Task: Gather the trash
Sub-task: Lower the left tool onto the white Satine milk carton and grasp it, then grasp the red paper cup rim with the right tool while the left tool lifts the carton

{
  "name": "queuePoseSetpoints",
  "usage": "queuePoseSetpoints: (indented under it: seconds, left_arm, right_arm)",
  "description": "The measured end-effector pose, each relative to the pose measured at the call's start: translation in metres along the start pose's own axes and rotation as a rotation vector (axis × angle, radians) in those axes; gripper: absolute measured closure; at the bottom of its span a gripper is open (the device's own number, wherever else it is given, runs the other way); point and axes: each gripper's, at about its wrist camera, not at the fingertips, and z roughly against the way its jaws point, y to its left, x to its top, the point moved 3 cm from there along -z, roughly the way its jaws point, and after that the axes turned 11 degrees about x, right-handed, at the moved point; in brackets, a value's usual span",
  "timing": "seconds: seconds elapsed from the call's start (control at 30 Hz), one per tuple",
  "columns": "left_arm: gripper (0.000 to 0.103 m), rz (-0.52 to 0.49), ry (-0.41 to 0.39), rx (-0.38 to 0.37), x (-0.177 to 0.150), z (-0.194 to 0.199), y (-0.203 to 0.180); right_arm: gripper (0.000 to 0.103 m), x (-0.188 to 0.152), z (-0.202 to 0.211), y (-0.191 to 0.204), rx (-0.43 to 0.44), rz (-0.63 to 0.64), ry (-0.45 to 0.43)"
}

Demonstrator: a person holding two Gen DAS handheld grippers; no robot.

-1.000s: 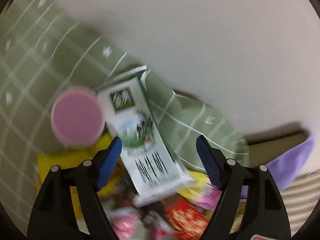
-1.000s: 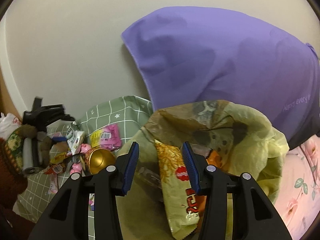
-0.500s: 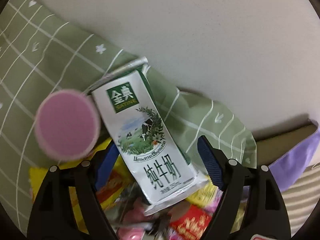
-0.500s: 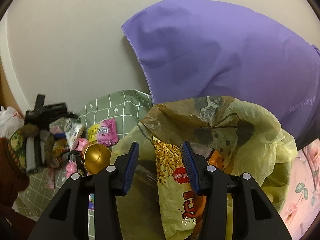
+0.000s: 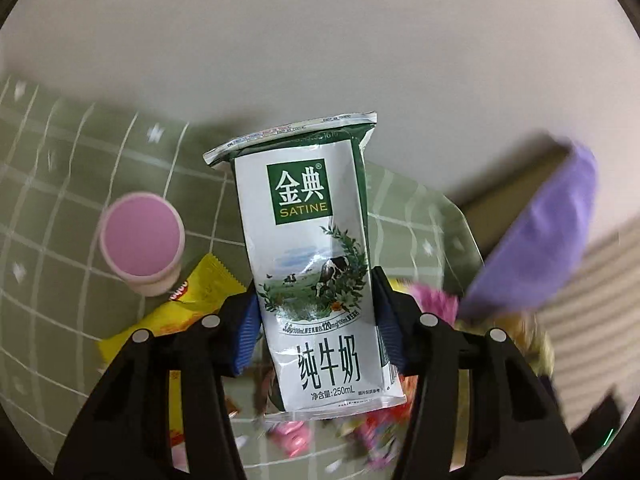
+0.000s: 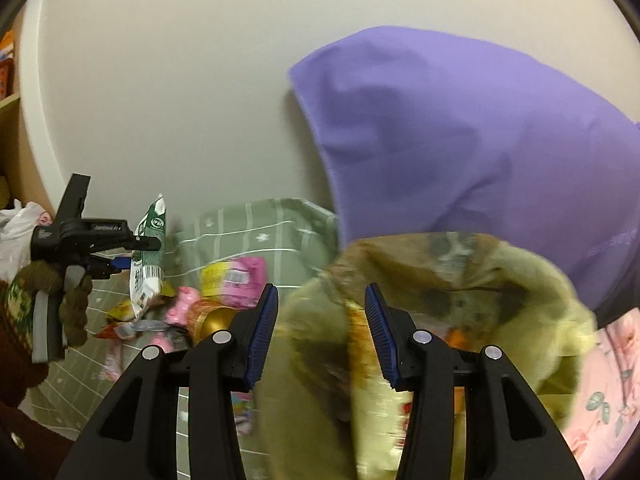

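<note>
My left gripper is shut on a white and green Satine milk carton and holds it upright above the green checked cloth; the carton also shows in the right wrist view, lifted off the pile. My right gripper is open over the mouth of a yellow-green trash bag with a snack packet inside. Loose trash lies on the cloth: a yellow wrapper, a pink packet, a gold cup.
A pink-lidded cup stands on the cloth to the left of the carton. A purple pillow leans on the wall behind the bag. A pink floral sheet lies at the right.
My left gripper closed on the milk carton and lifted it upright off the pile. My right gripper shifted slightly right over the bag, still open.
</note>
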Motion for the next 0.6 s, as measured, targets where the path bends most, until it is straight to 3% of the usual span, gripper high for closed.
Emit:
queuePoseSetpoints:
  seconds: [0.17,0.33,0.5,0.6]
  left_arm:
    - [0.054,-0.175,-0.024,-0.052,-0.013,0.026,0.004]
    - [0.054,-0.338,-0.046,0.014,-0.028,0.041,0.019]
    - [0.054,-0.37,-0.092,0.012,-0.036,0.049,0.026]
    - [0.054,-0.397,-0.098,-0.009,-0.036,0.053,0.03]
  right_arm:
    - [0.06,0.005,-0.026,0.019,0.076,-0.029,0.037]
    - [0.06,0.007,-0.057,0.043,0.127,-0.024,0.117]
    - [0.061,-0.01,-0.089,0.063,0.13,-0.087,0.163]
    - [0.071,-0.024,-0.107,0.06,0.12,-0.176,0.189]
